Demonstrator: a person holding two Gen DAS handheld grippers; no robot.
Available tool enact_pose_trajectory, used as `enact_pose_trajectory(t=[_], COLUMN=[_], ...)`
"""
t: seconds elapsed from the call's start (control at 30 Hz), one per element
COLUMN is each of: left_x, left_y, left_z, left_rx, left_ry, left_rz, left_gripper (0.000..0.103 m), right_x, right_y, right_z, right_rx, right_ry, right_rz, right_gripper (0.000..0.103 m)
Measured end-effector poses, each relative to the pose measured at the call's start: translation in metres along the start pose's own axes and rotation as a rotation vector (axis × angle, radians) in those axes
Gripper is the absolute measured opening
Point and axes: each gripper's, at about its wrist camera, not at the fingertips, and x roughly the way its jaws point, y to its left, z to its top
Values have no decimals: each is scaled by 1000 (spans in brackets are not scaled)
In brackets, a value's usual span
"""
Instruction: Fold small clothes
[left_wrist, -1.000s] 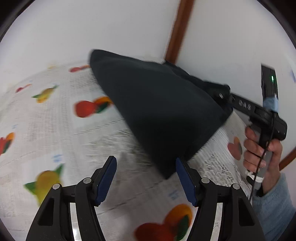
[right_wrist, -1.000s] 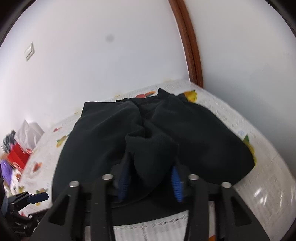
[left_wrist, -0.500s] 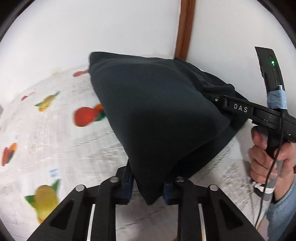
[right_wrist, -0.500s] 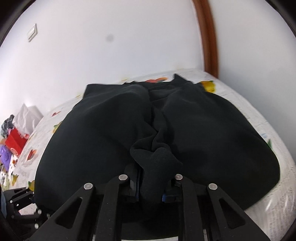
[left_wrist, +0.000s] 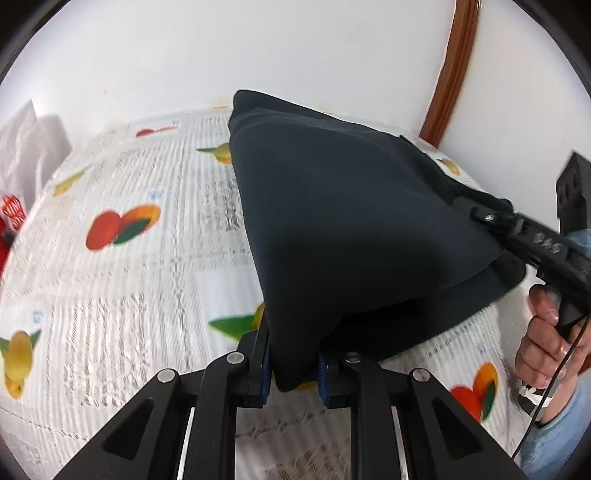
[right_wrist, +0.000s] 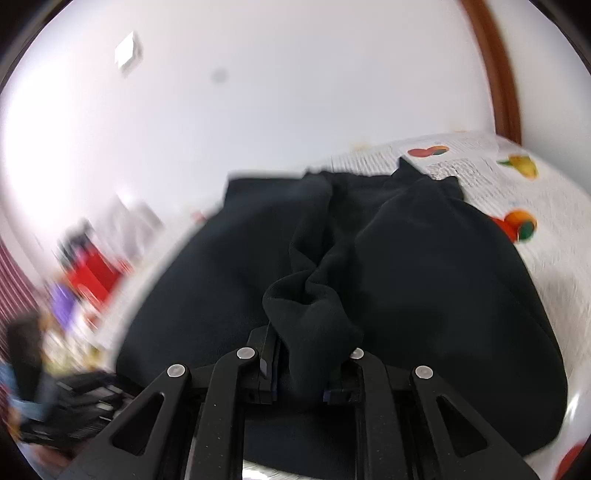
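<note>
A black garment (left_wrist: 343, 229) lies on a white table cover printed with fruit (left_wrist: 122, 229). My left gripper (left_wrist: 293, 373) is shut on the garment's near corner and holds it raised off the cover. My right gripper (right_wrist: 301, 369) is shut on a bunched fold of the same garment (right_wrist: 424, 280) at its near edge. In the left wrist view the right gripper (left_wrist: 476, 214) reaches in from the right, held by a hand (left_wrist: 546, 339), and grips the garment's right edge. The garment hangs stretched between the two grippers, its far part resting on the cover.
A white wall stands right behind the table, with a brown wooden door frame (left_wrist: 450, 70) at the right. Red and purple things (right_wrist: 92, 273) and white paper (left_wrist: 22, 147) lie at the table's far left end. Fruit-print cover (right_wrist: 517, 206) shows to the right of the garment.
My left gripper moved in from open beside the garment, closed on its near corner and lifted it. My right gripper kept its hold and the garment rose and stretched between the two.
</note>
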Motion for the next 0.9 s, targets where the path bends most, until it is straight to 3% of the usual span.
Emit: enact_pose_trajectory(t=[0.17,0.23,0.27,0.37,0.43,0.5,0.57,0.6,0.63,0.7,0.8,0.9], left_x=[-7,-11,-12,-17,-9,-1,8,9,11,13,15,13], left_y=[-9,-15,-16,-18,-26,-37,-40,-39,-39,-38,-34,-36], left_z=[-12,-18,-19,-19,-14,-8,-6,-6,-5,-5,-2,-3], left_rx=[62,77,83,77,82,95,79,75,79,97,84,99], left_ry=[-9,-15,-13,-13,-7,0,19,10,11,9,10,8], left_rz=[13,11,-6,-73,-73,-26,-6,-4,5,43,43,49], left_gripper=[22,22,27,54,58,58,58,58,58,60,60,60], right_x=[-3,-1,0,5,19,34,47,51,51,32,-7,-20], right_y=[0,-3,-4,-3,0,4,9,11,12,11,-4,-23], right_z=[-7,-3,-1,6,12,14,17,18,20,23,26,26], right_rx=[-13,11,26,50,58,65,54,41,30,-6,20,36], right_ry=[29,34,31,17,29,46,62,71,69,-6,-129,-147], right_rz=[-51,-56,-53,-59,-76,-86,-134,-140,-134,-110,-72,-162], right_gripper=[19,26,28,44,47,47,38,18,12,9,6,6])
